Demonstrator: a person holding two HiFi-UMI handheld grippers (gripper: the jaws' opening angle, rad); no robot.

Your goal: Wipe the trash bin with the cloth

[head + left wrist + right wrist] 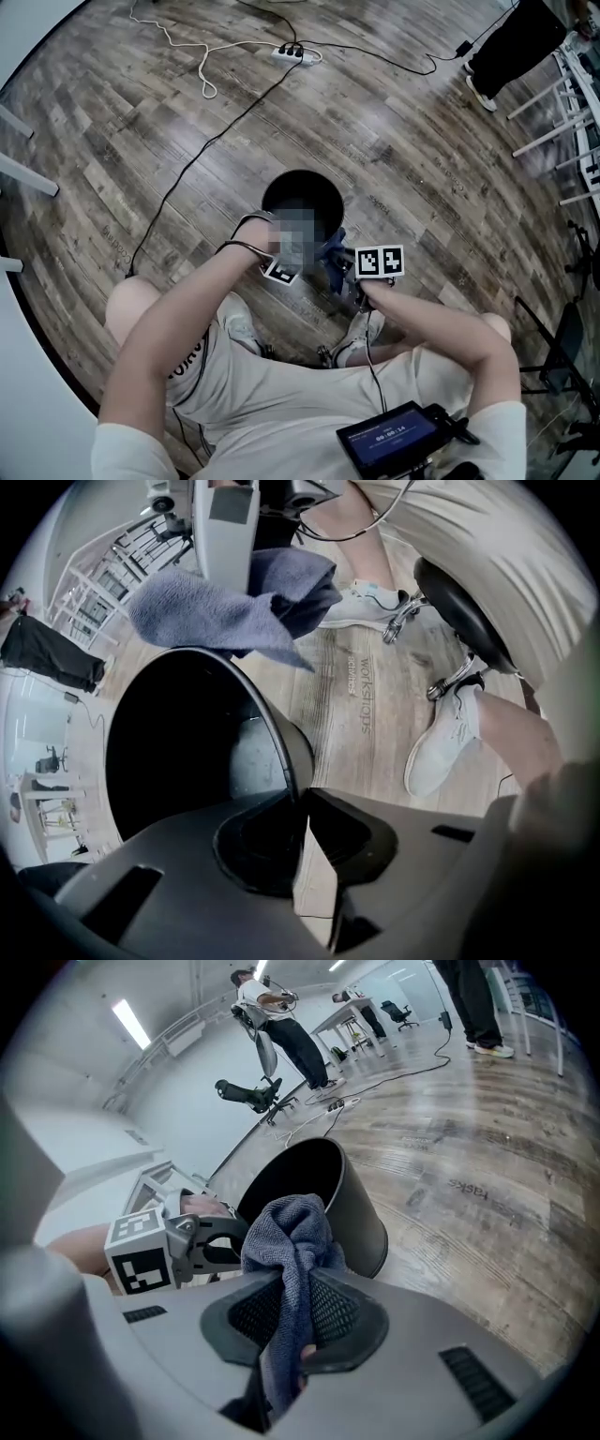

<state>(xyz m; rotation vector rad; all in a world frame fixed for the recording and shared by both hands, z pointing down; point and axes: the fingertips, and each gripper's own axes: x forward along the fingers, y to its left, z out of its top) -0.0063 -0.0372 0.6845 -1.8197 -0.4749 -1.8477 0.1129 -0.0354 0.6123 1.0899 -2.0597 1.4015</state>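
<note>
A round black trash bin (272, 193) stands on the wooden floor just in front of the seated person's knees. My left gripper (300, 803) points straight down at the bin's near rim (281, 738), its jaws closed on that thin edge. In the head view a mosaic patch partly covers this left gripper (281, 271). My right gripper (295, 1321) is shut on a blue-grey cloth (292, 1237), which bunches above the jaws. That cloth (225, 607) hangs over the bin's rim without touching it. The right gripper (345, 272) is raised beside the bin's right side.
A white power strip (298, 53) and cables lie on the floor beyond the bin. A standing person (511, 47) and white table legs (562, 103) are at the far right. The seated person's shoes (450, 742) and stool base (450, 602) are close by. A screen (398, 436) sits on the lap.
</note>
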